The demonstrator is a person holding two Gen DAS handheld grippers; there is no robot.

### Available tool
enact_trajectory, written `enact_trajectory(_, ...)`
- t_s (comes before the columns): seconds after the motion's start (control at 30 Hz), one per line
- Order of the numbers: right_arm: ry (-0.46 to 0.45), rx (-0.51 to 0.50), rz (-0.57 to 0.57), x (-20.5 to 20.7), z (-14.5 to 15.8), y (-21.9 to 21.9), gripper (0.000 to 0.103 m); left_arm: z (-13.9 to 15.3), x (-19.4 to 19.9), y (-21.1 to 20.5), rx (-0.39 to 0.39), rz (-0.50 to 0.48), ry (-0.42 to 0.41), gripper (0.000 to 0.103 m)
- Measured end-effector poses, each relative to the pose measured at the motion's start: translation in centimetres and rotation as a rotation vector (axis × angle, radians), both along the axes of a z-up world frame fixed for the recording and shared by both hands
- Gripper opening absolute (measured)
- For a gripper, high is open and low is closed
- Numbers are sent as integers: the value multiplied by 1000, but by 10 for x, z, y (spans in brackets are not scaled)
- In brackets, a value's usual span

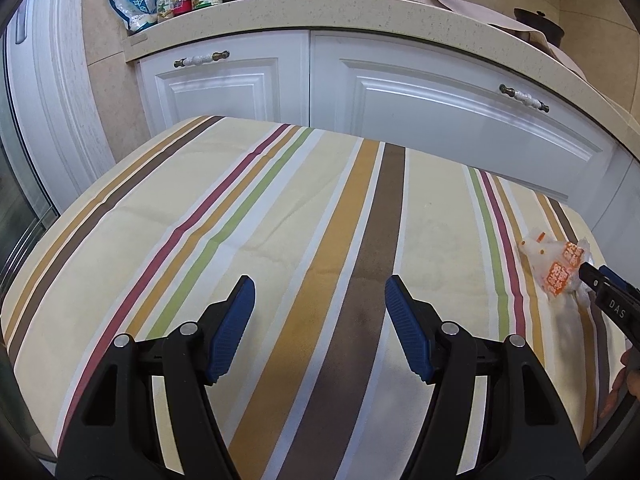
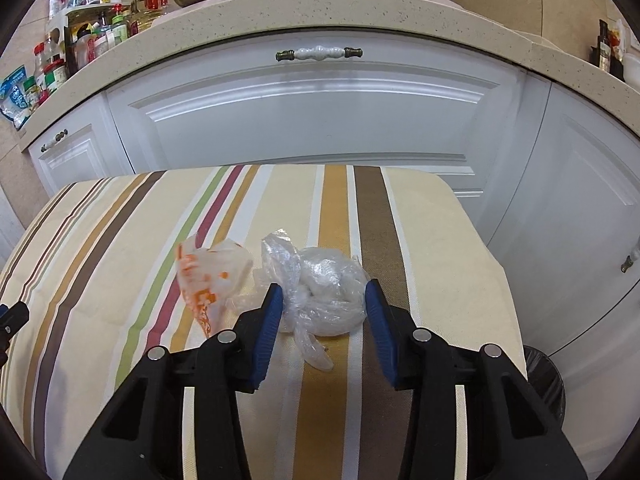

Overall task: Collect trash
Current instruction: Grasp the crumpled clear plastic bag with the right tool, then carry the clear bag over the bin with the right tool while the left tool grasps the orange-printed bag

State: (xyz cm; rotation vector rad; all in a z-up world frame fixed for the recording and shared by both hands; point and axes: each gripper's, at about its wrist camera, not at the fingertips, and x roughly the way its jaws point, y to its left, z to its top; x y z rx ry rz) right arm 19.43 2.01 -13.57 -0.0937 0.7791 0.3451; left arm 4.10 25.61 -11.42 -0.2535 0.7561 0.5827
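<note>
A crumpled clear plastic bag [image 2: 320, 276] lies on the striped tablecloth [image 2: 100, 280] near its right end. My right gripper [image 2: 322, 292] has it between its blue pads, and both pads touch the plastic. Just left of it lies a white wrapper with orange print [image 2: 208, 276]. In the left wrist view that wrapper [image 1: 560, 266] sits at the far right, with the right gripper's tip [image 1: 590, 276] against it. My left gripper [image 1: 320, 292] hovers open over the bare middle of the cloth [image 1: 280, 200], with nothing between its fingers.
White cabinet doors [image 2: 320, 120] with handles stand right behind the table, under a speckled countertop [image 2: 320, 12] crowded with bottles, jars and pans. A dark round bin [image 2: 548, 376] sits on the floor beside the table's right corner. A hand [image 1: 630, 376] shows at the right edge.
</note>
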Motion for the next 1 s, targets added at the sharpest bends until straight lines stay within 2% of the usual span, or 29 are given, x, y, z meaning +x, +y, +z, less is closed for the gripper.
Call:
enact_trajectory(0.43,-66,13,-38,-12,16,-26,40,3,8,-20,5,-39,-3,66)
enact_trajectory(0.8,-120,12,-132,-30,31,-93,40,9,44,-90,-16,-195,-14,66)
enact_trajectory(1.0,-129,33,-193,-36,30,-138,40,5,81,-135,-8,-274,-10,69)
